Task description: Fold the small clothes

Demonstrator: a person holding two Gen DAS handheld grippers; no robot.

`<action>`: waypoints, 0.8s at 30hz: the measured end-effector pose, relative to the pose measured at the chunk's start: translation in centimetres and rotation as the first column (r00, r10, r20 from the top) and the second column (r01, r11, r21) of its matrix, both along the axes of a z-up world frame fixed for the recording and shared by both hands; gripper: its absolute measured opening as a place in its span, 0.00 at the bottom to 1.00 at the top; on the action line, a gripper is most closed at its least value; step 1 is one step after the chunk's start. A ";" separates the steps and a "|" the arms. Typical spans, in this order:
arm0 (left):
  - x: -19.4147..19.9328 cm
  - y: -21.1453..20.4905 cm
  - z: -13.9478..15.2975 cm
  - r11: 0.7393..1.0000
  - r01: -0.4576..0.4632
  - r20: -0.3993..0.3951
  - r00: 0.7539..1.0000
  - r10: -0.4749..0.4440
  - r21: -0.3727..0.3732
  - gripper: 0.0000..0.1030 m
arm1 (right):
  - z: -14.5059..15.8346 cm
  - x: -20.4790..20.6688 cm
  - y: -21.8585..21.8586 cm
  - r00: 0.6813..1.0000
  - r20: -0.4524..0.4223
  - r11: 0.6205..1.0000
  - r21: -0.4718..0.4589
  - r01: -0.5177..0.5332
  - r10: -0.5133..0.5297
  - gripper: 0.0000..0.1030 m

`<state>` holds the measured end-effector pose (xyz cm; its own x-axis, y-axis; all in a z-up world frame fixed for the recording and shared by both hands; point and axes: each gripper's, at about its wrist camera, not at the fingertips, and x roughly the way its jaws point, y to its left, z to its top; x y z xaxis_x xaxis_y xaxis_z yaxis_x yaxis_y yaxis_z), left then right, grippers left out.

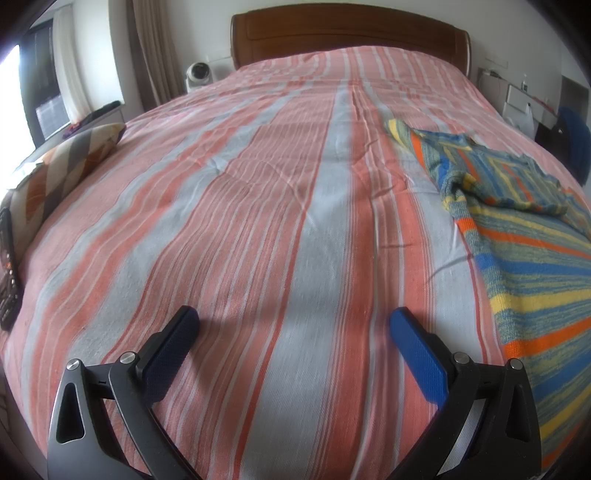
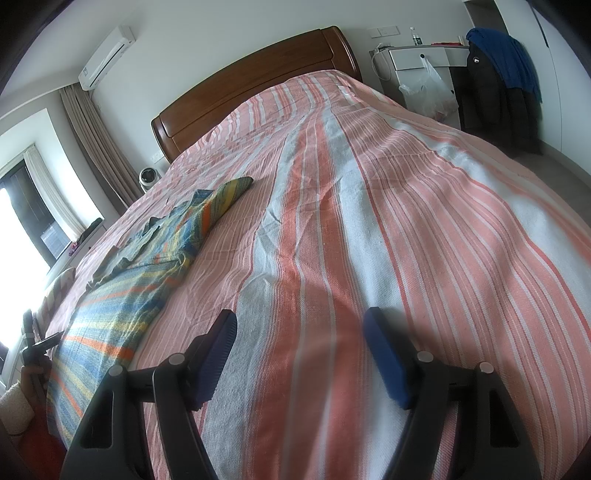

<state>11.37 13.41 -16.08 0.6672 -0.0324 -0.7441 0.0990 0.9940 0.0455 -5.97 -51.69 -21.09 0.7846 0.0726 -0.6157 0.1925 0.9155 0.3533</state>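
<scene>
Under my fingers runs the bed (image 1: 258,221), covered in a bedspread (image 2: 369,229) of salmon-pink and pale grey-white stripes, lightly creased near the middle. On it lies a striped knit garment (image 1: 517,236) — blue, yellow, orange bands — spread flat nearest me and rumpled further up, one sleeve reaching toward the wooden headboard (image 1: 351,37). From my right wrist view it lies off to the left. At the bed's left edge rests a diamond-patterned pillow (image 1: 70,166) — just beside a dark object I cannot identify.

Knitted sweater (image 1: 524,236), woven bedspread (image 1: 258,221), glossy wooden headboard (image 1: 347,33)
</scene>
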 end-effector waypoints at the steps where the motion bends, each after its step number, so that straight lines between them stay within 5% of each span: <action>1: 0.0 0.0 0.0 1.000 0.000 0.000 1.000 0.000 0.000 1.00 | 0.0 0.0 0.0 1.000 0.000 1.000 0.000 0.000 0.000 0.69; 24: 0.6 0.8 0.0 0.999 0.005 -0.006 1.000 -0.006 -0.051 1.00 | 0.1 0.0 0.0 1.000 -0.001 1.000 0.003 0.001 -0.001 0.69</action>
